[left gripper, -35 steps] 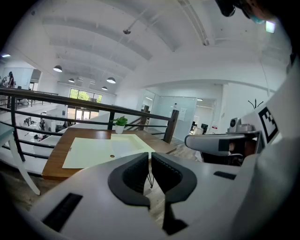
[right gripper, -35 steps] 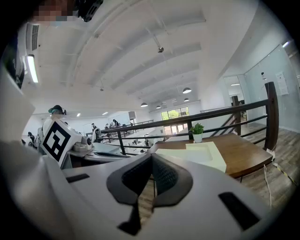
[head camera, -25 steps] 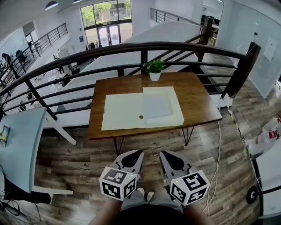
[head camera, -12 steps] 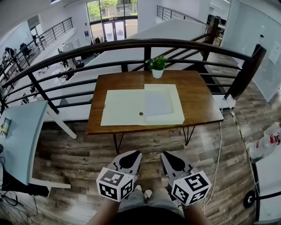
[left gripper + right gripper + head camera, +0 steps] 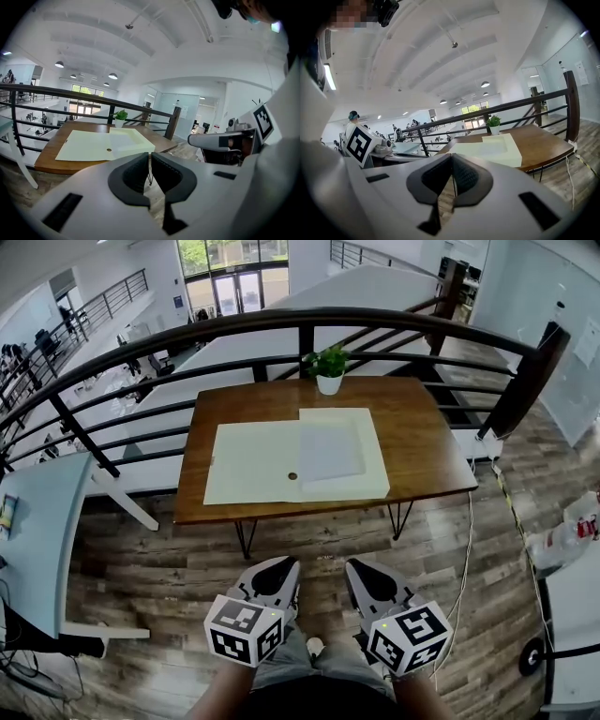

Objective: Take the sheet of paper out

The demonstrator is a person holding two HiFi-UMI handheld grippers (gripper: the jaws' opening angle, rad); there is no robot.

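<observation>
A pale cream folder (image 5: 251, 462) lies open on the brown wooden table (image 5: 417, 451); a whitish sheet of paper (image 5: 330, 449) rests on its right half. The folder (image 5: 89, 144) also shows in the left gripper view, and the sheet (image 5: 490, 145) in the right gripper view. Both grippers hang well short of the table, above the plank floor. My left gripper (image 5: 278, 570) and my right gripper (image 5: 361, 575) are shut and hold nothing. In the gripper views the left gripper (image 5: 150, 157) and the right gripper (image 5: 452, 160) have their pads together.
A small potted plant (image 5: 328, 367) stands at the table's far edge. A black metal railing (image 5: 281, 324) runs behind the table. A light blue table (image 5: 33, 540) sits at the left, a white cable (image 5: 466, 549) trails over the floor at the right.
The table and folder have slid slightly lower and nearer in the head view. Both grippers stay shut at the bottom of the frame.
</observation>
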